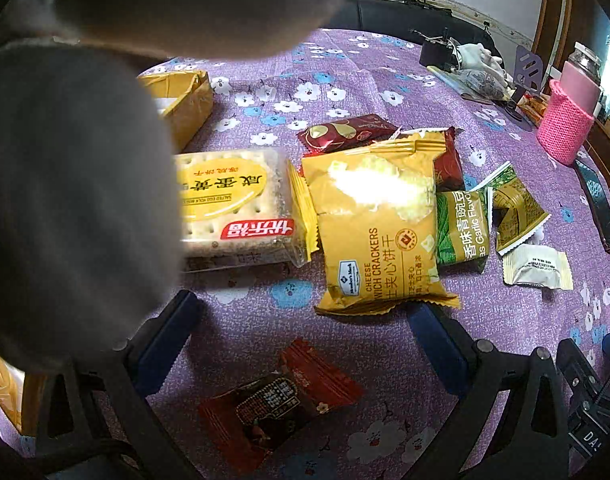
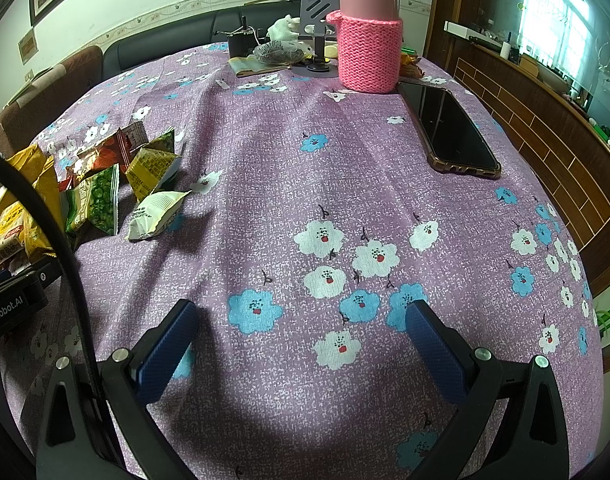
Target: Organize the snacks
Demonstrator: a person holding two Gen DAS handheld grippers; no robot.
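Barely started by the looks of it; yellow foil cheese cracker pack (image 1: 379,220) and other snacks lie mid-table, yellow cardboard box (image 1: 185,100) near the far edge; left gripper (image 1: 305,344) and right gripper (image 2: 301,344) both wide, empty.

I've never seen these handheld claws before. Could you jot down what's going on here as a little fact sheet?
surface: table with purple flowered cloth
left gripper: open, over a red snack packet
right gripper: open, over bare cloth
snack pile: yellow cheese cracker bag, clear cracker pack, green pea packet
container: yellow box, back left
bystanders: phone, pink knit-sleeved flask
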